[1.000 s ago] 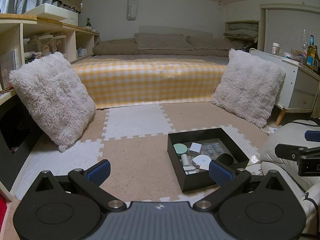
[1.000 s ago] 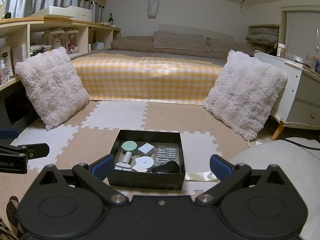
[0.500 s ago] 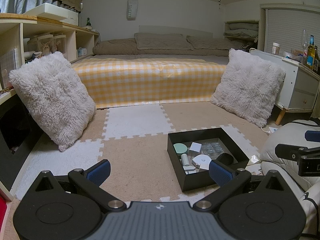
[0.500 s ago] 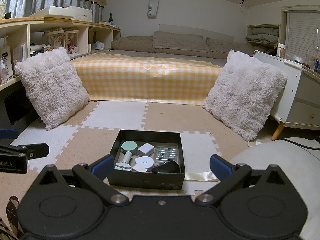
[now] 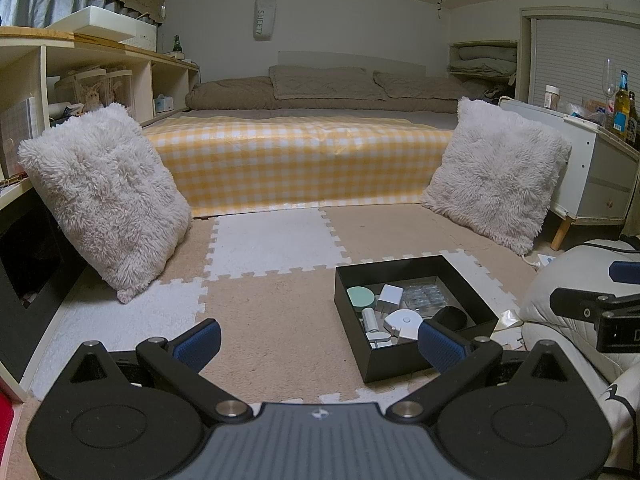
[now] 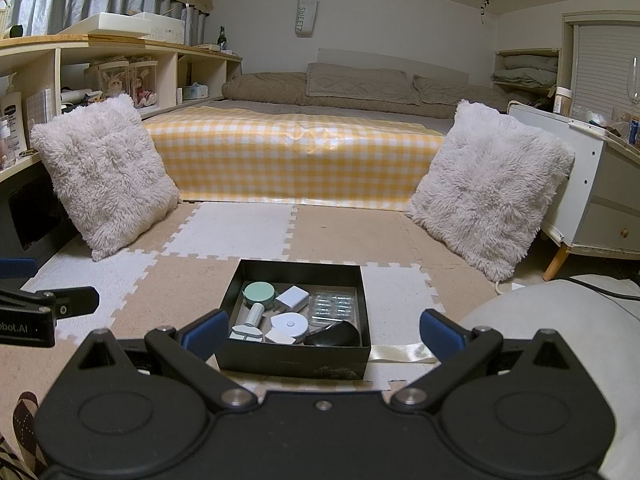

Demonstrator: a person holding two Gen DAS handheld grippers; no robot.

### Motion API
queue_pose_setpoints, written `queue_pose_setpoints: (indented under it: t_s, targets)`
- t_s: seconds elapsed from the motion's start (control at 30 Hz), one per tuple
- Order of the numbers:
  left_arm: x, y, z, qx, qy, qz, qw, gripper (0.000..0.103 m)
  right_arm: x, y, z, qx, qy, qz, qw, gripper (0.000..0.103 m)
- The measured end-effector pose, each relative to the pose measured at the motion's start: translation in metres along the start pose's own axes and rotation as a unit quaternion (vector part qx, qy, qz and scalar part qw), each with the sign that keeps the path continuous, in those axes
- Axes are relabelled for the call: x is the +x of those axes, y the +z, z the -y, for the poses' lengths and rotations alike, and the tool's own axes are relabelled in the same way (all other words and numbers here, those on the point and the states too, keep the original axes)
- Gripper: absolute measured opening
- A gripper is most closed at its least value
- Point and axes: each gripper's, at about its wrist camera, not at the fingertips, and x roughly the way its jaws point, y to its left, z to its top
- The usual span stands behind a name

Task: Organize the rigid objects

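Foam mat (image 6: 192, 280): black box (image 6: 296, 354) between spread right claw (image 6: 322, 330) fingers.

Open black box (image 6: 296, 356) (on foam mat) holds small white and green items (image 6: 288, 308).

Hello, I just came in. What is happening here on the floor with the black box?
A person holds a two-finger gripper in each hand, and both are open and empty. The right gripper faces the black box on the foam floor mat; the left gripper is beside it, to the left. The box holds small things: a green round tin, a white plug, a clear pill pack and a black case. Nothing is being gripped.
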Motion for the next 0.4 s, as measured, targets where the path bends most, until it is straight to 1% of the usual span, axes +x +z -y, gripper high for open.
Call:
queue_pose_setpoints:
  t_s: [0.4]
  targets:
    - [-0.0016, -0.0009, 0.0019, -0.001, -0.001, 0.001, 1.0000, 0.103, -0.0002, 0.0000, 0.0002, 0.000, 0.000, 0.000, 1.000, 0.103]
